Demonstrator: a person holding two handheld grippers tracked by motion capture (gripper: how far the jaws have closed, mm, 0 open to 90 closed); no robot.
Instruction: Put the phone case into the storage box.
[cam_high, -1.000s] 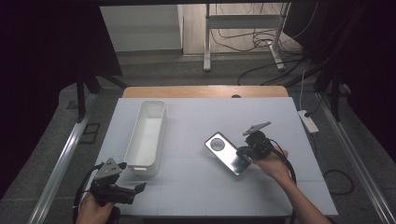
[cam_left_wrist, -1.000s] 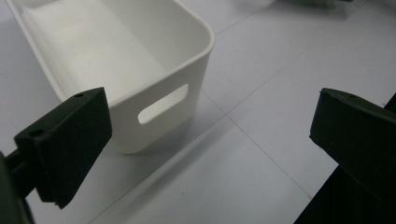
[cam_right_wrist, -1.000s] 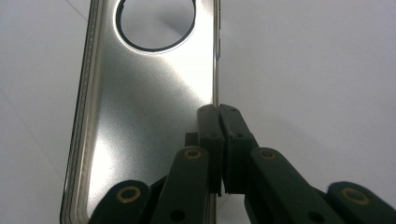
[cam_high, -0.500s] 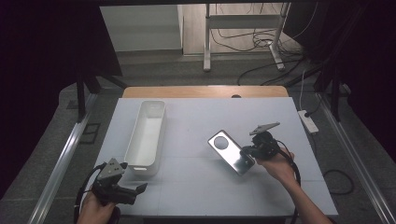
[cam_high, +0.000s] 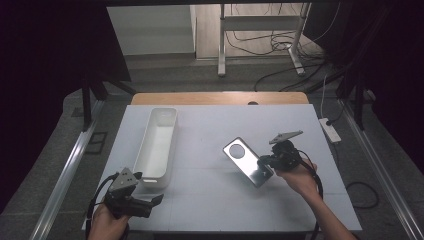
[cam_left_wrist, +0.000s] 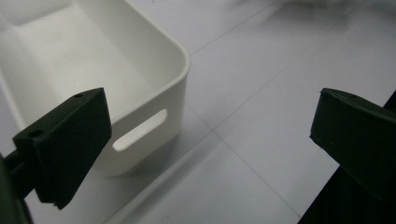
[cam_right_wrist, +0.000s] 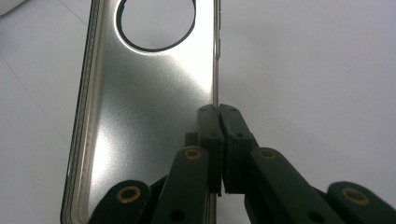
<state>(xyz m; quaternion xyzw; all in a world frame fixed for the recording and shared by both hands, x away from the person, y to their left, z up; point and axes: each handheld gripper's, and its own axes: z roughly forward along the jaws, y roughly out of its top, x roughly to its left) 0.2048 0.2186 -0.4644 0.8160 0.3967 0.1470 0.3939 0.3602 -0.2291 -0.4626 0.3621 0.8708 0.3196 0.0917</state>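
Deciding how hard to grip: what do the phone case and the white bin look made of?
Phone case: looks like brushed metal or metallic-coated plastic, satin sheen with soft glare; can't tell which. White bin: likely moulded plastic, smooth matte walls, rounded corners, cut-out handle slot.

A silver phone case (cam_high: 247, 161) with a round camera cut-out near its far end and a dark rim is seen right of the desk's middle. It is tilted, its far-left end raised off the desk (cam_high: 210, 200), its long axis running from far left to near right. Its right edge (cam_right_wrist: 215, 70) is pinched thinly near the near end by the right tool (cam_right_wrist: 218, 112).
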